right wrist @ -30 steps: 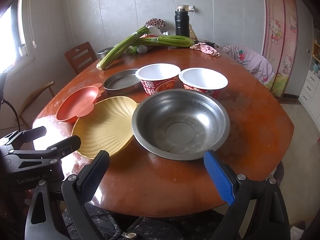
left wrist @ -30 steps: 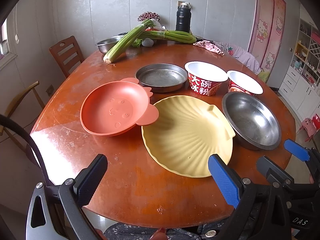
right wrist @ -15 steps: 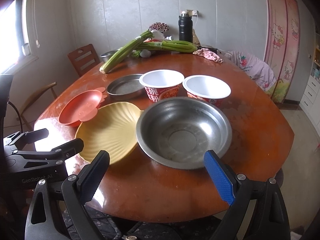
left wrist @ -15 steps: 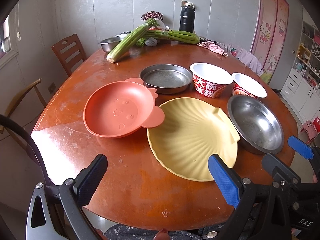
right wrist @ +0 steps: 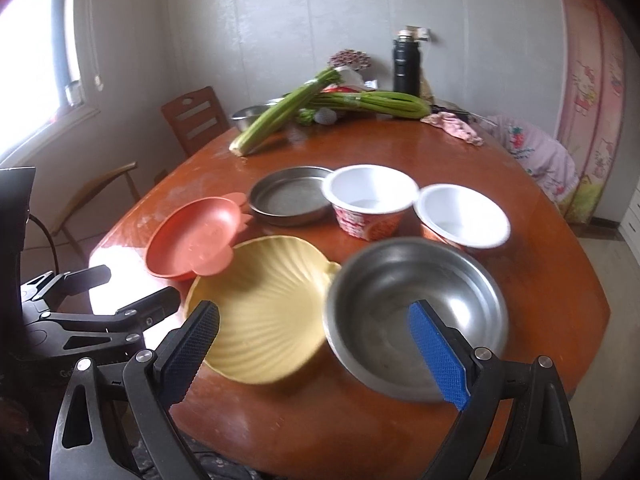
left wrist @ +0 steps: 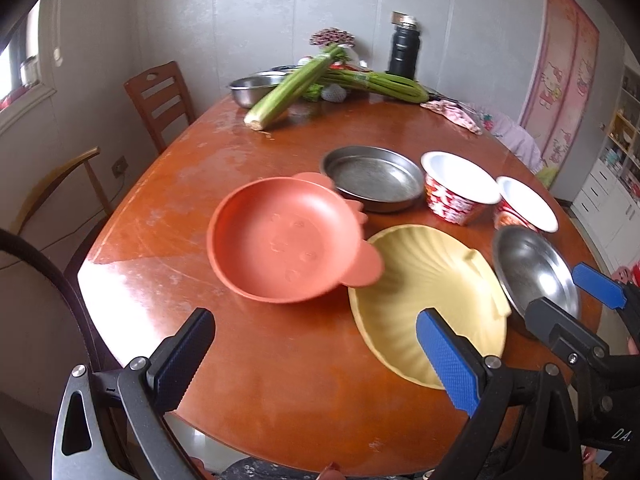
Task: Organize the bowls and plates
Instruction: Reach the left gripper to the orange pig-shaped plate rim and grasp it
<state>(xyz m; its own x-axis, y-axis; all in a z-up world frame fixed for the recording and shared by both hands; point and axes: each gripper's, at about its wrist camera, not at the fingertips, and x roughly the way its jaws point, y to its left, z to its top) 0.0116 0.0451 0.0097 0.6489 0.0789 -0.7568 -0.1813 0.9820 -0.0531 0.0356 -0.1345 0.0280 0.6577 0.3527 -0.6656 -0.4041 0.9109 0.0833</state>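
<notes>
Both grippers hovered with fingers wide apart, empty, over the worktop (left wrist: 280,380).
Left gripper (left wrist: 316,356) should take the orange plate (left wrist: 280,240) by its rim; right gripper (right wrist: 316,354) the steel bowl (right wrist: 416,312).

Round wooden table (left wrist: 280,380), orange dish (left wrist: 284,244), yellow shell plate (left wrist: 424,292), steel bowls, perhaps celery (left wrist: 288,92)

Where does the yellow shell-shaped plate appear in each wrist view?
Left wrist: yellow shell-shaped plate lies lower right, behind the left gripper.
Right wrist: it lies lower centre-left, behind the right gripper.
Shared landmark: the orange plate overlaps its left rim.
</notes>
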